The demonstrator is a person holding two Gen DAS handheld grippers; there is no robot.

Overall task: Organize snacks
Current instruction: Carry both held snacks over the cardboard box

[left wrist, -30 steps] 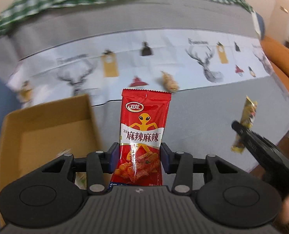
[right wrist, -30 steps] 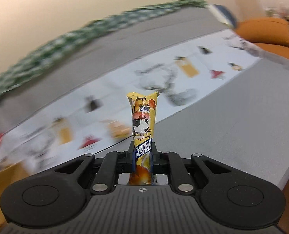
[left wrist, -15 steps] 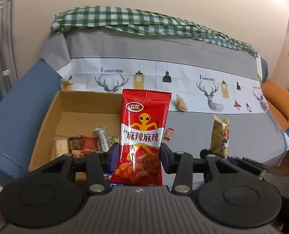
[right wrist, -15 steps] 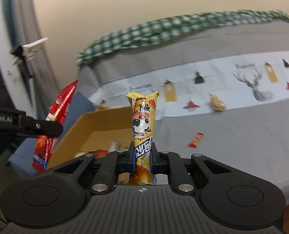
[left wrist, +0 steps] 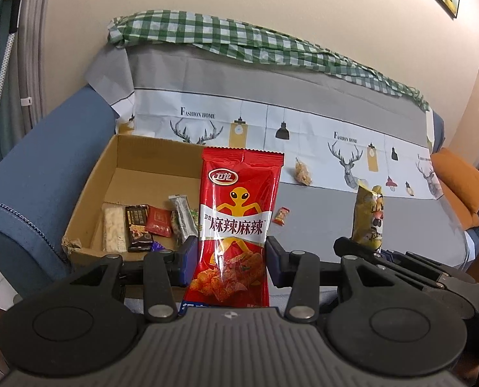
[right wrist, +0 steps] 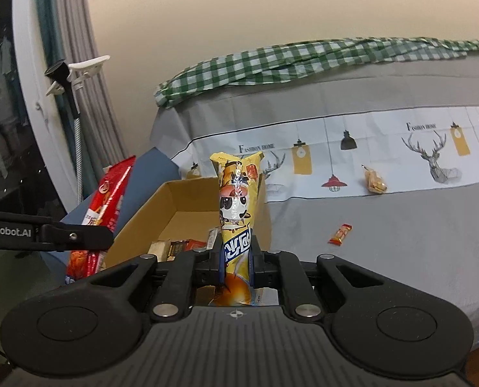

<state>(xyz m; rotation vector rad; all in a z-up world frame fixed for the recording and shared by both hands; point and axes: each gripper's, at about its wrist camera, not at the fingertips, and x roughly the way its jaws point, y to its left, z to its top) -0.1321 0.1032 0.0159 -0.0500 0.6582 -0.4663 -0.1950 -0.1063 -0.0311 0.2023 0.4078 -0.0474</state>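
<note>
- Left gripper (left wrist: 230, 258) clamps an upright red spicy-snack packet (left wrist: 238, 225); cardboard box (left wrist: 87, 193) at ten o'clock.
- Right gripper (right wrist: 237, 259) pinches an upright yellow cone-shaped snack (right wrist: 236, 213).

Left gripper (left wrist: 231, 259) clamped half-wide on something, right gripper (right wrist: 237, 259) pinched nearly closed, both tilted downward

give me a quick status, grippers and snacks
Left gripper shut on red snack bag. Right gripper shut on yellow snack pack. Cardboard box ahead, nothing blocking it.
</note>
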